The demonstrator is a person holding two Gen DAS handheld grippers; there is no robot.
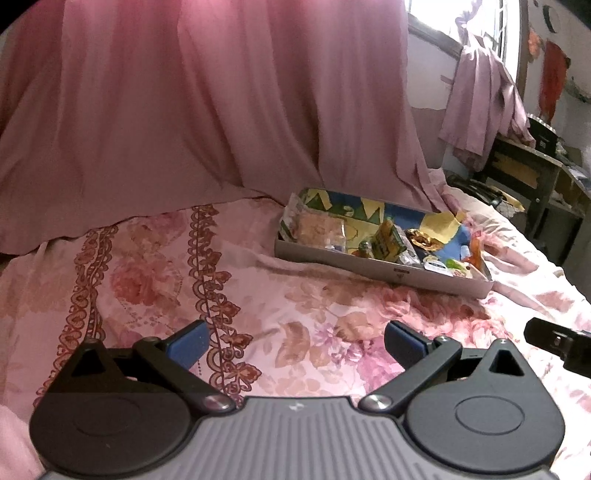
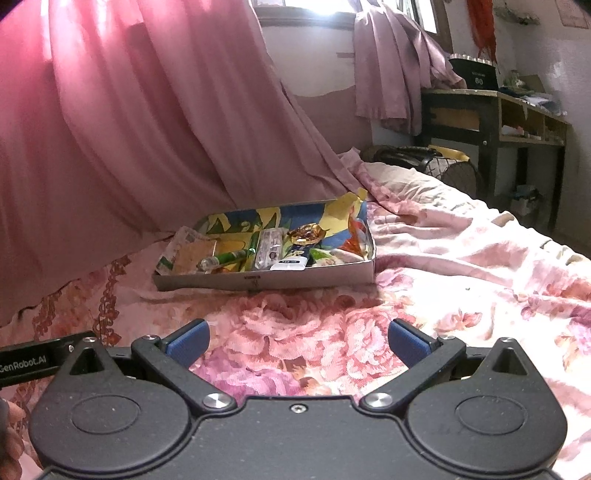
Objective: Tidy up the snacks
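Ahead on the bed point(image 2: 461, 258), snack box point(image 2: 266, 280) lies crosswise, nearer right gripper point(image 2: 298, 341); left gripper point(image 1: 295, 343) also gapes, empty.

A home bedroom — a bed point(image 2: 461, 266) with a pink floral sheet, pink curtains point(image 2: 110, 129) hanging beside it, a window point(image 1: 480, 22), and a dark wooden shelf unit point(image 2: 509, 122) with household things.

A matt cardboard tray point(image 2: 295, 278) of glossy plastic wrappers point(image 2: 271, 247) sits on soft floral cloth bedsheet point(image 2: 461, 266).
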